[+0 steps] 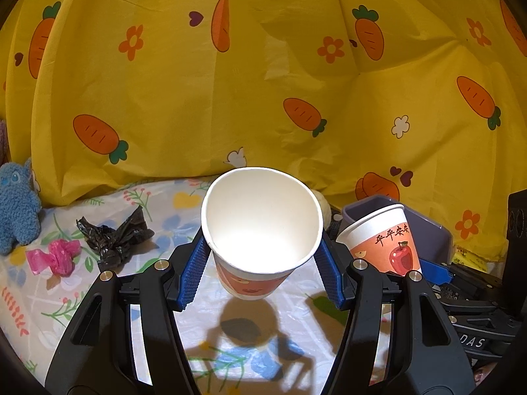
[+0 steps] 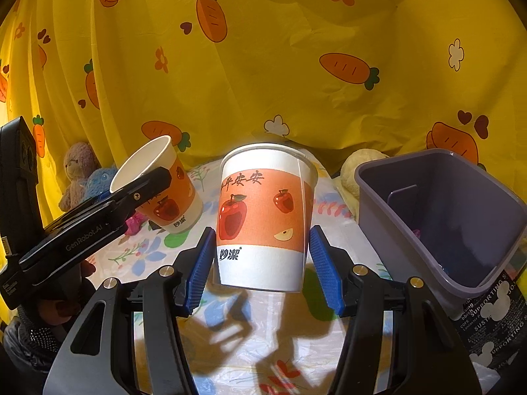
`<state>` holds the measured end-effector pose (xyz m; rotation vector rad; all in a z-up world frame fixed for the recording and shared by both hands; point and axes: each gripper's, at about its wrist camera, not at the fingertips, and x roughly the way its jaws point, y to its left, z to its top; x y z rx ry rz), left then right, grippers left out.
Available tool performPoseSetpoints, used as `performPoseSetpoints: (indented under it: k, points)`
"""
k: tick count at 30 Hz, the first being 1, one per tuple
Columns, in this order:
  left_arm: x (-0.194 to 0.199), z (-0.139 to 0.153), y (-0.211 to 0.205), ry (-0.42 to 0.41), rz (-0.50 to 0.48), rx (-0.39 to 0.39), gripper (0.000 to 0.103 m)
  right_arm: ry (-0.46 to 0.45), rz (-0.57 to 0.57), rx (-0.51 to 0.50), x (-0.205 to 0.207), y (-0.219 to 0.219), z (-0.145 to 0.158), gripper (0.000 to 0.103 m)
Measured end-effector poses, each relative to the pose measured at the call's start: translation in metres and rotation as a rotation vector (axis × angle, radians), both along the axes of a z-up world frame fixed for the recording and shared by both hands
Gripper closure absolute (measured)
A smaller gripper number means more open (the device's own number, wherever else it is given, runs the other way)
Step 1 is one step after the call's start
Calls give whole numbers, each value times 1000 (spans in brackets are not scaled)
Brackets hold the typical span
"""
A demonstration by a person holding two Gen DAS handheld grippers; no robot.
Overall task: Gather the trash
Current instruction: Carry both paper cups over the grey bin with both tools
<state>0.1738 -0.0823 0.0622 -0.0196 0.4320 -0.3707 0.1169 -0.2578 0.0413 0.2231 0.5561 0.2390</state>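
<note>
My left gripper (image 1: 262, 263) is shut on a paper cup (image 1: 260, 223) with an orange apple print, held above the table and tilted so its white inside faces me. It also shows in the right wrist view (image 2: 164, 184). My right gripper (image 2: 260, 260) is shut on a second apple-print paper cup (image 2: 263, 220), upright and lifted off the table; it shows in the left wrist view (image 1: 383, 240) too. A grey-purple bin (image 2: 438, 217) stands just right of the right gripper, also in the left wrist view (image 1: 428, 227). A crumpled black bag (image 1: 115, 237) and a pink wrapper (image 1: 56, 256) lie on the table at left.
The table has a floral plastic cover (image 1: 263, 329). A yellow carrot-print curtain (image 1: 263, 82) hangs behind. A blue plush toy (image 1: 18, 210) and a brown plush (image 2: 77, 174) sit at the back left; a pale plush (image 2: 359, 168) lies behind the bin.
</note>
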Motion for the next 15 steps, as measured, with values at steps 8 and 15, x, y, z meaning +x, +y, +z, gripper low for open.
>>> performPoseSetpoints:
  k: [8, 15]
  points:
    - [4, 4, -23, -8, -38, 13, 43, -8, -40, -4, 0, -19, 1, 46]
    - [8, 9, -56, -21, -101, 23, 43, -22, -115, -24, 0, -44, 2, 46]
